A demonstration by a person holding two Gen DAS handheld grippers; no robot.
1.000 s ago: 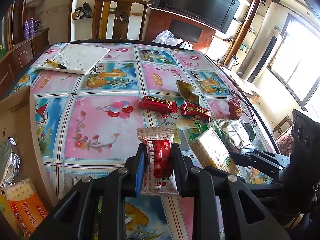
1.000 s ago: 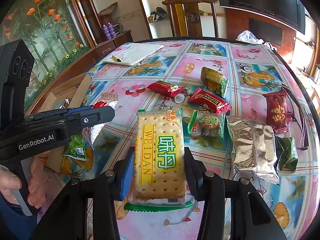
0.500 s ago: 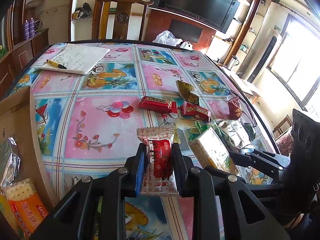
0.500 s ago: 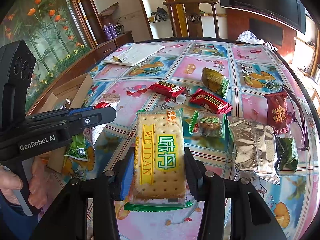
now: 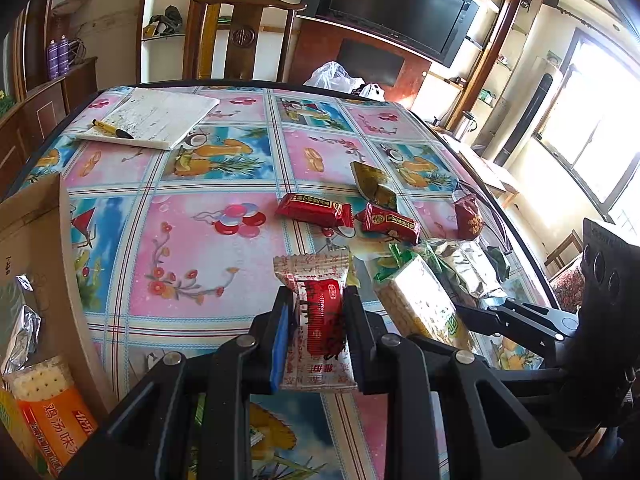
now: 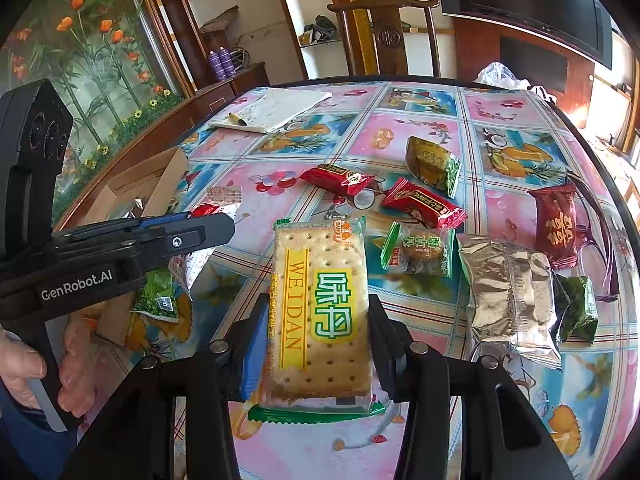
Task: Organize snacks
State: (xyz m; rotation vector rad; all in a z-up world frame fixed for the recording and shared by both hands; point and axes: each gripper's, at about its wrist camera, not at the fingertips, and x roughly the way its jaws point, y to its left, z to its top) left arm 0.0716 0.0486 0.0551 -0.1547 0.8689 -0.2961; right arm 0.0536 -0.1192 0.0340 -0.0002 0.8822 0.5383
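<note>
- The left gripper [image 5: 316, 312] has its jaws clamped on a small red-and-white snack packet [image 5: 318, 320], held above the tabletop [image 5: 208, 248].
- The right gripper [image 6: 316, 336] grips a cracker pack [image 6: 320, 312], right of the cardboard box [image 6: 140, 184].

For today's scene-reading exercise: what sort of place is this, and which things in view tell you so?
Most likely a home living or dining room: a round table under a fruit-print tablecloth, a wall-mounted television with a carved wooden chair below, and a flower mural beside shelves.
</note>
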